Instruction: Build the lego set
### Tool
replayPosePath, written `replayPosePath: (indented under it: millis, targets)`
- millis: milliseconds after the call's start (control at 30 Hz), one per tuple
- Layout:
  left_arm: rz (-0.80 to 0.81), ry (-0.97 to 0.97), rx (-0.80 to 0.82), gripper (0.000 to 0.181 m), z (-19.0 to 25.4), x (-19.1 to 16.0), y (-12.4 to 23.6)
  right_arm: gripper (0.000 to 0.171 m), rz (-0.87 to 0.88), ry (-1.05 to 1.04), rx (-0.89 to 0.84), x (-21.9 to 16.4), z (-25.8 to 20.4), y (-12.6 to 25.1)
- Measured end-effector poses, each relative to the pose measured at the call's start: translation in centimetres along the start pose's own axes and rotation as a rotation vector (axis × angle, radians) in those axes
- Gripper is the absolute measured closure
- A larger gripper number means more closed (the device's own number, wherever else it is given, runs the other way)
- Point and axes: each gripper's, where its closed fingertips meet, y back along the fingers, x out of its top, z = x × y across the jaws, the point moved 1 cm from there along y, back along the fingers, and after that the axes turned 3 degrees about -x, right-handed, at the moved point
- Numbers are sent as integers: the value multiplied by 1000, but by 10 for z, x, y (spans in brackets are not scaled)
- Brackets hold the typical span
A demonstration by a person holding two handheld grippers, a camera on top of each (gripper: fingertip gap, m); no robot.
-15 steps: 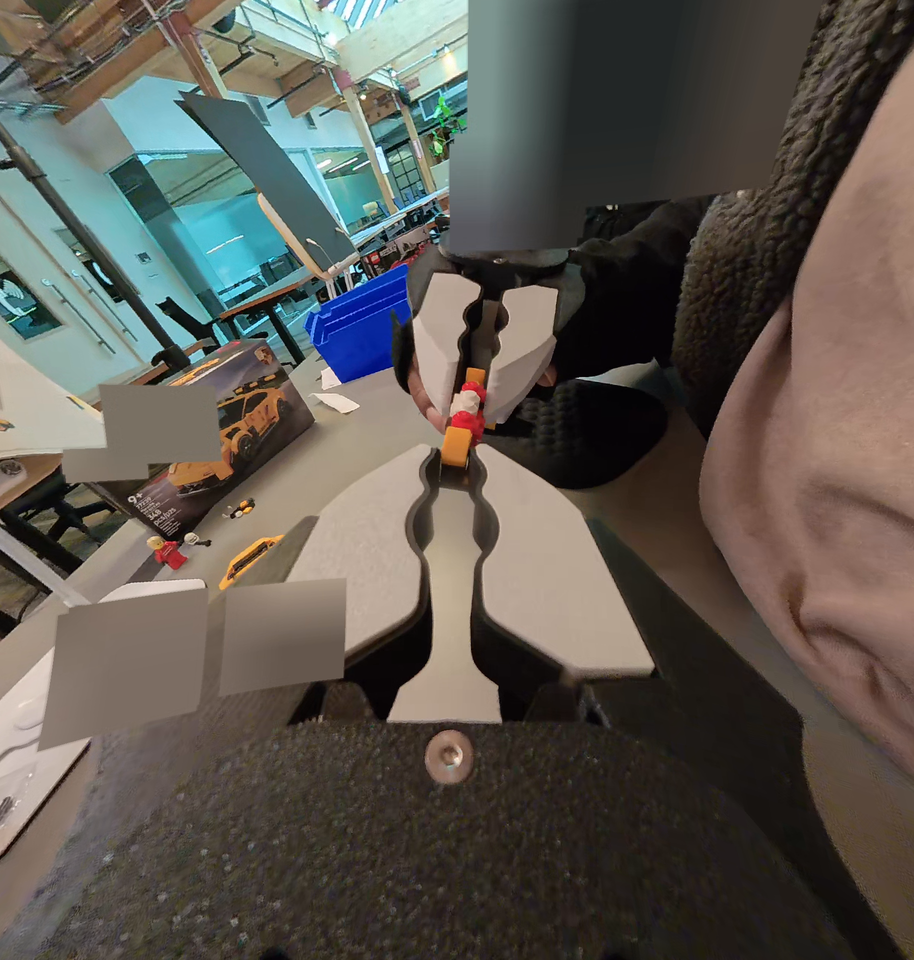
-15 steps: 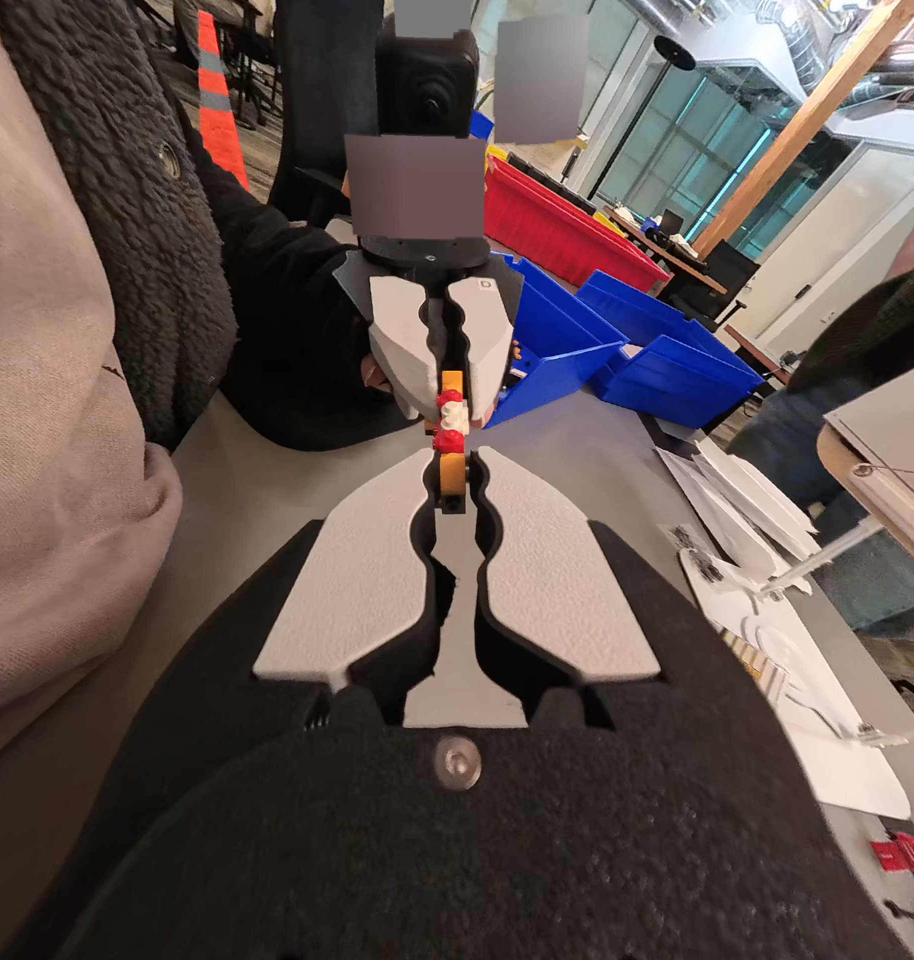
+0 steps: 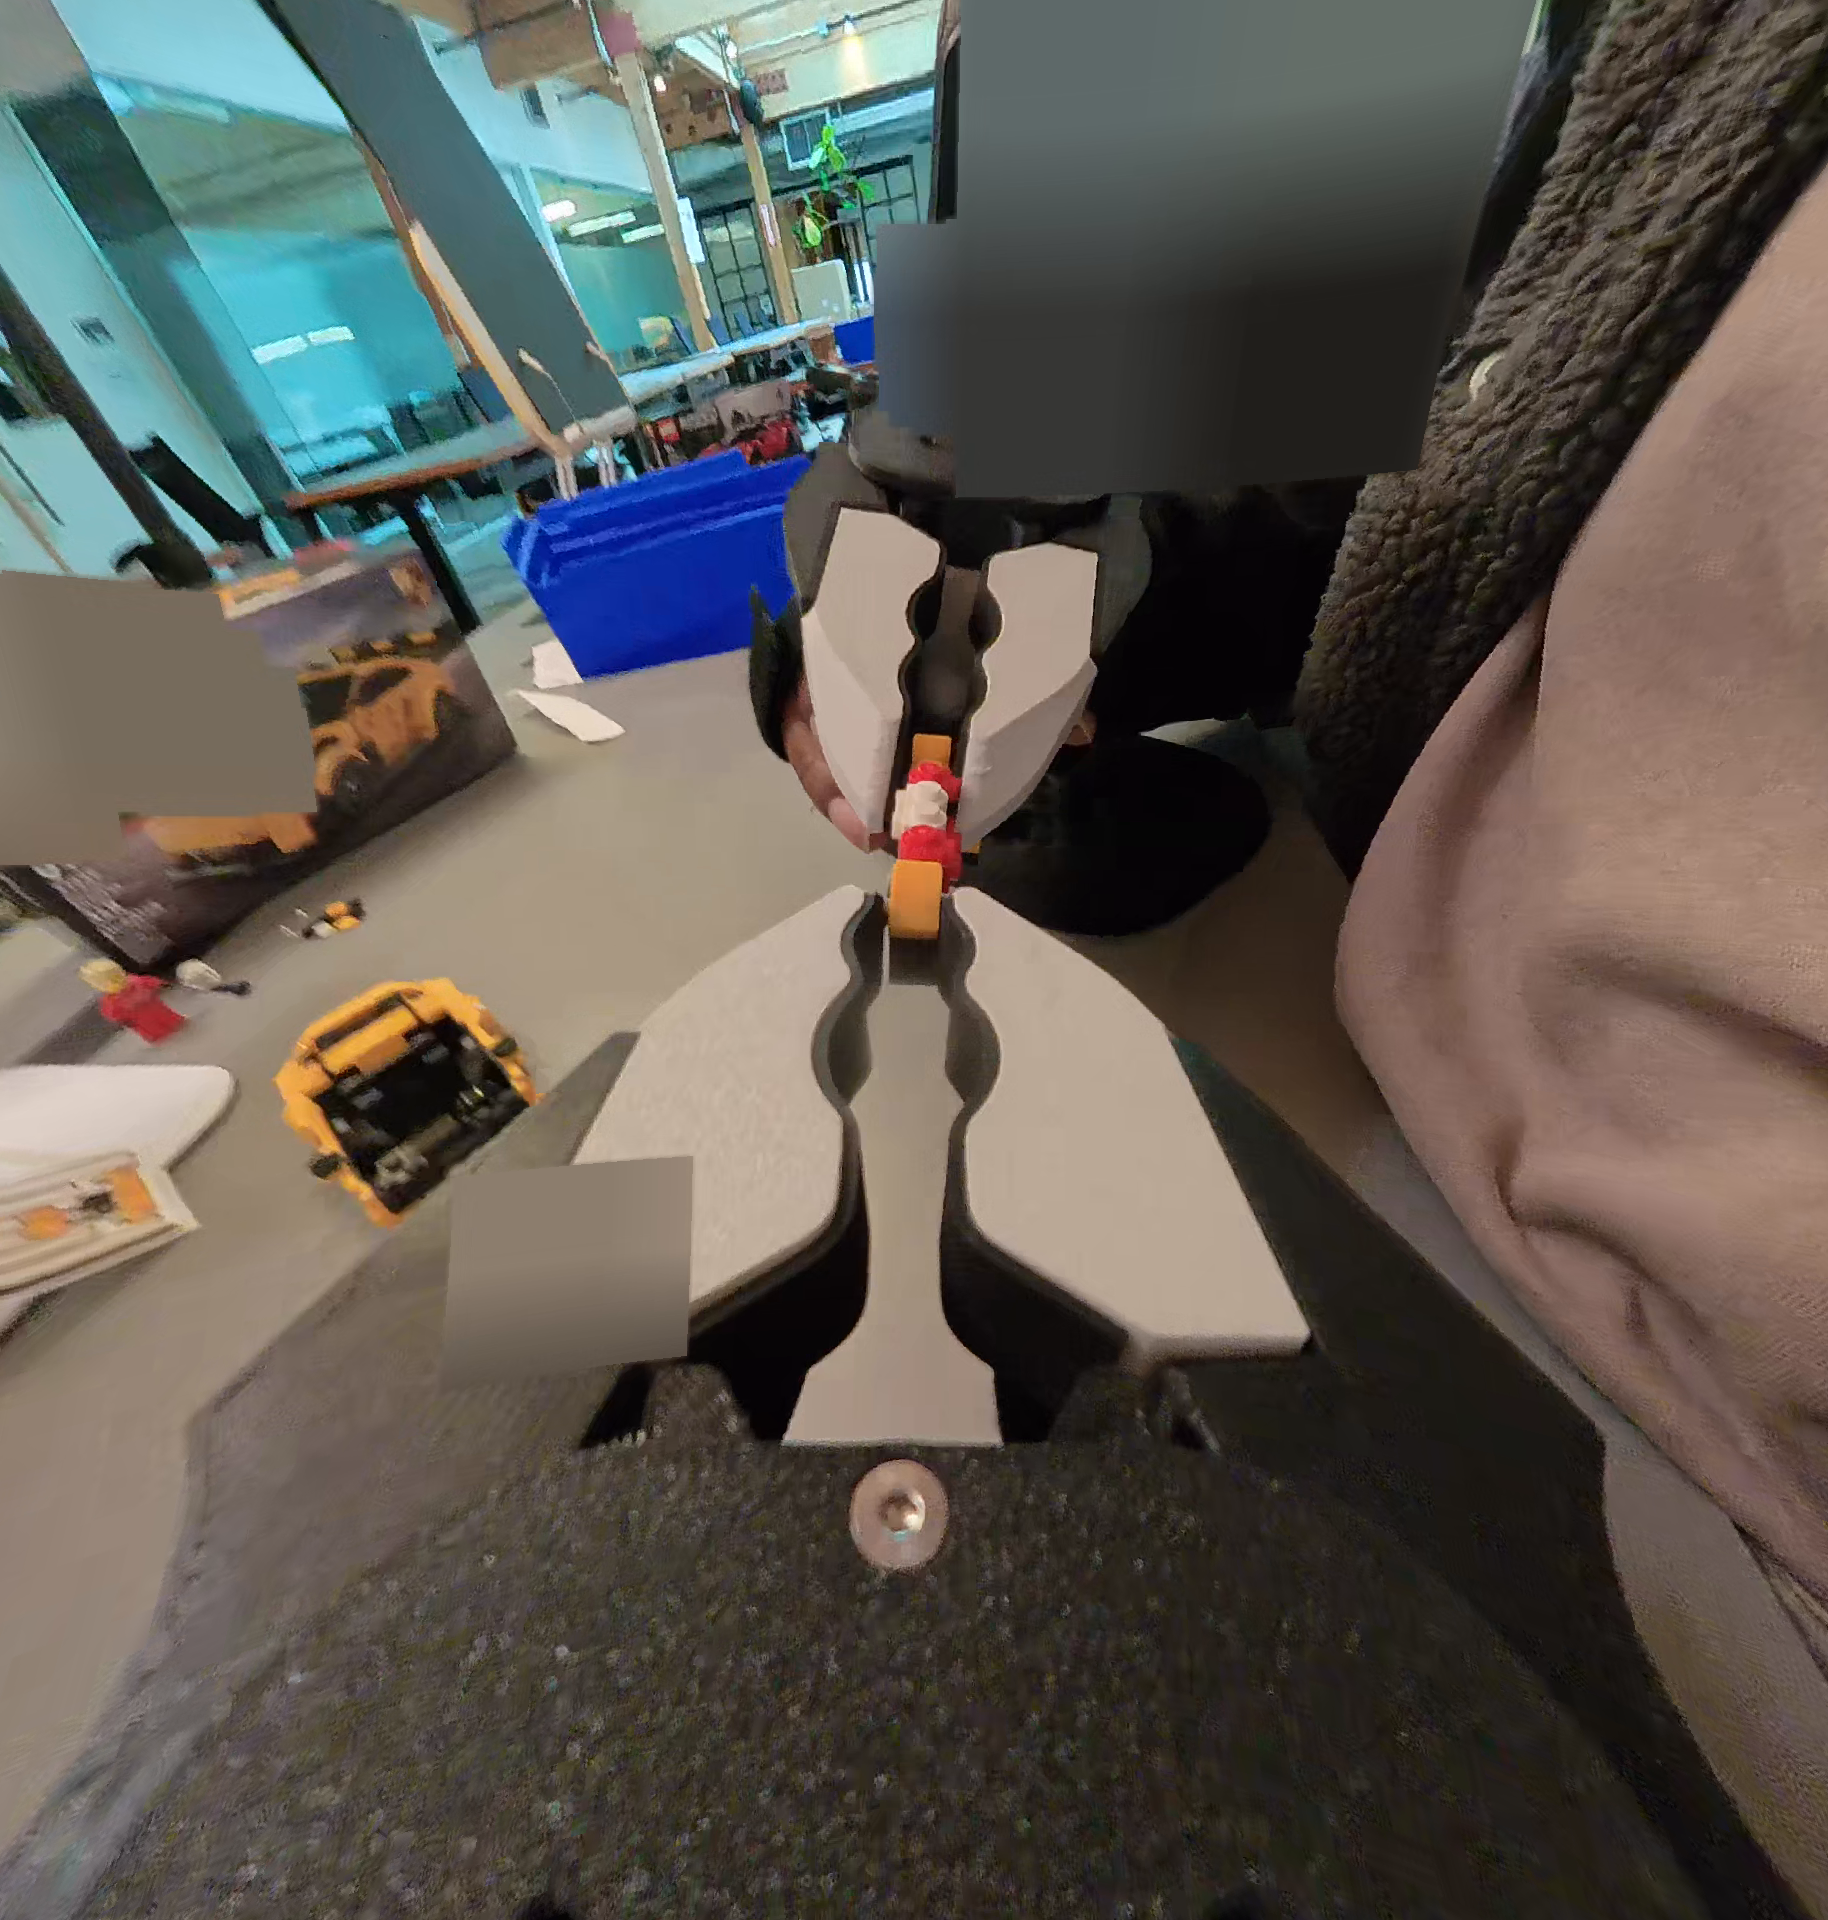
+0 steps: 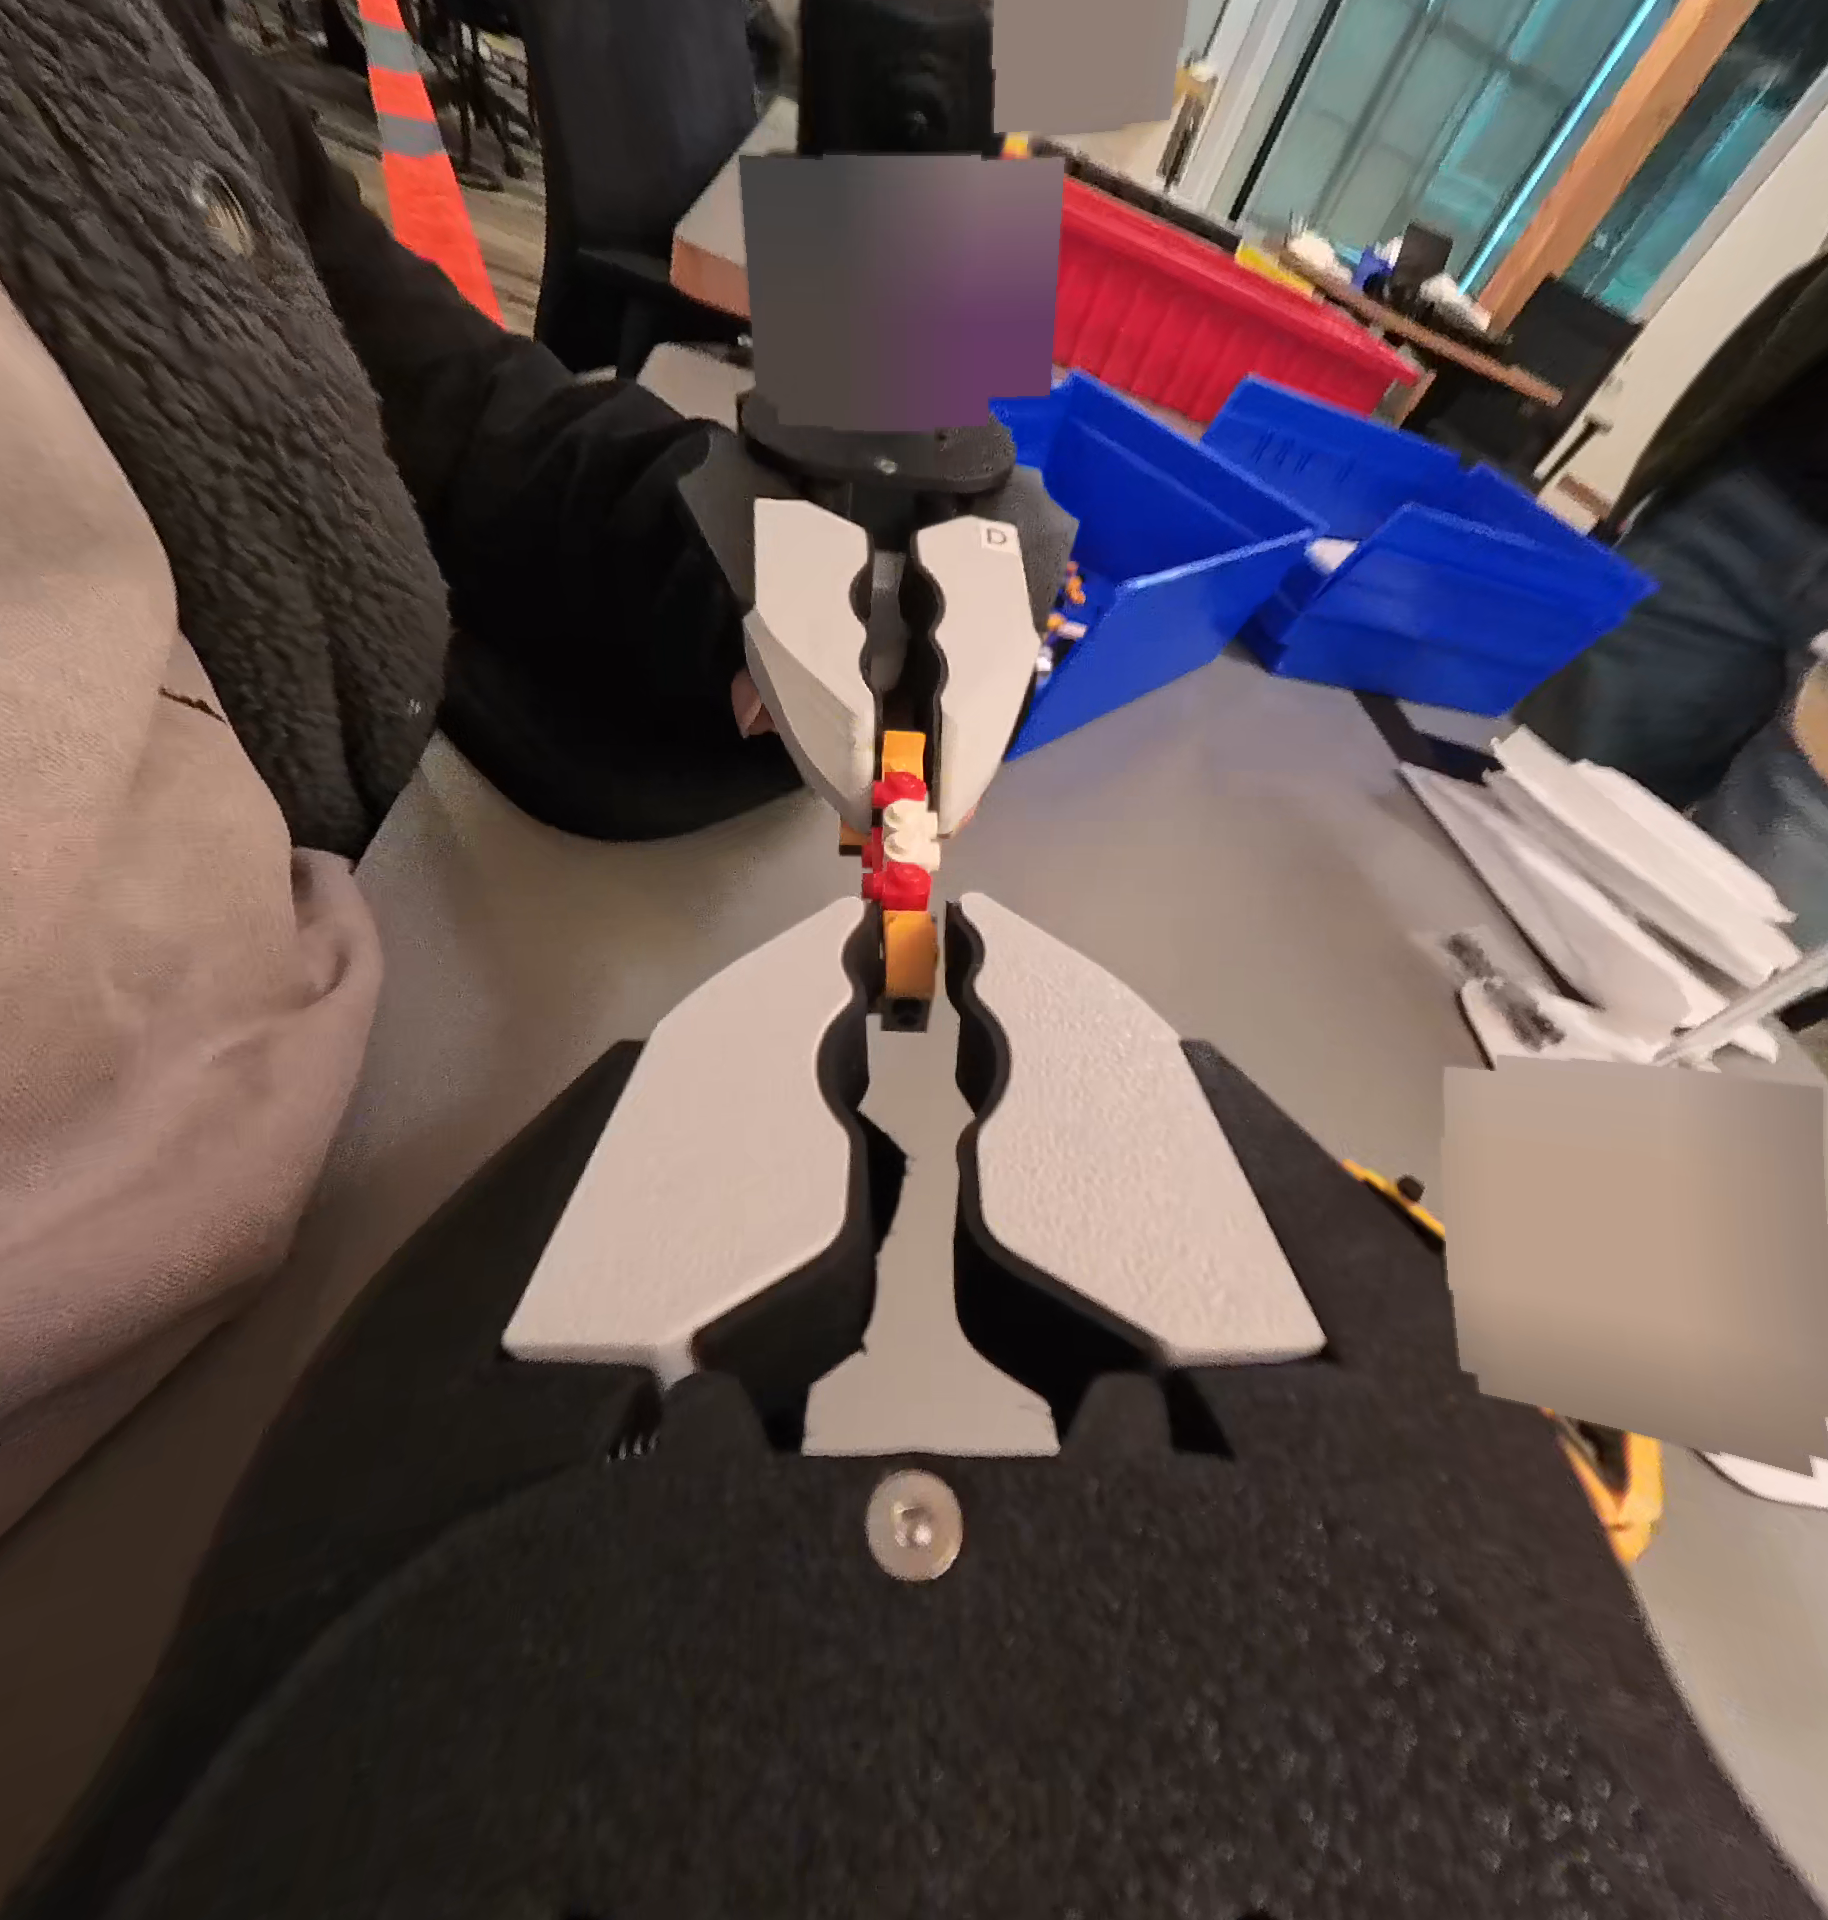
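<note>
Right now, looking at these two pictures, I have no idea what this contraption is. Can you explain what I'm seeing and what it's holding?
These are two hand-held grippers, each a pair of grey fingers worked by a person, not a robot arm. Each carries a camera looking along its own fingers, so one picture is from the left gripper and the other from the right gripper; each also shows the other one facing it. Between them, both are shut on the ends of a small lego piece in orange, red and white, held above the grey table. On the table lie a partly built yellow car, a minifigure, the set's box, paper booklets and blue bins. The person's sleeve is close by.
</note>
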Motion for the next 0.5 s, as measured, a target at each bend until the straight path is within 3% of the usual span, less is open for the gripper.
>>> replayPosePath:
  millis: [100, 267, 367, 500]
  targets:
    - [-41, 58, -33, 171, -1, -15, -3, 155, -90, -47, 24, -19, -1, -3]
    - [-119, 110, -24, 172, -7, -35, -8, 162, -220, -143, 37, -43, -3, -10]
    - [-129, 161, 83, 170, -25, -39, -6, 162, -242, -285, -21, -48, 10, -11]
    - [-154, 149, 303, 164, -57, -43, 9, 162, -373, -405, -268, -75, 47, -9]
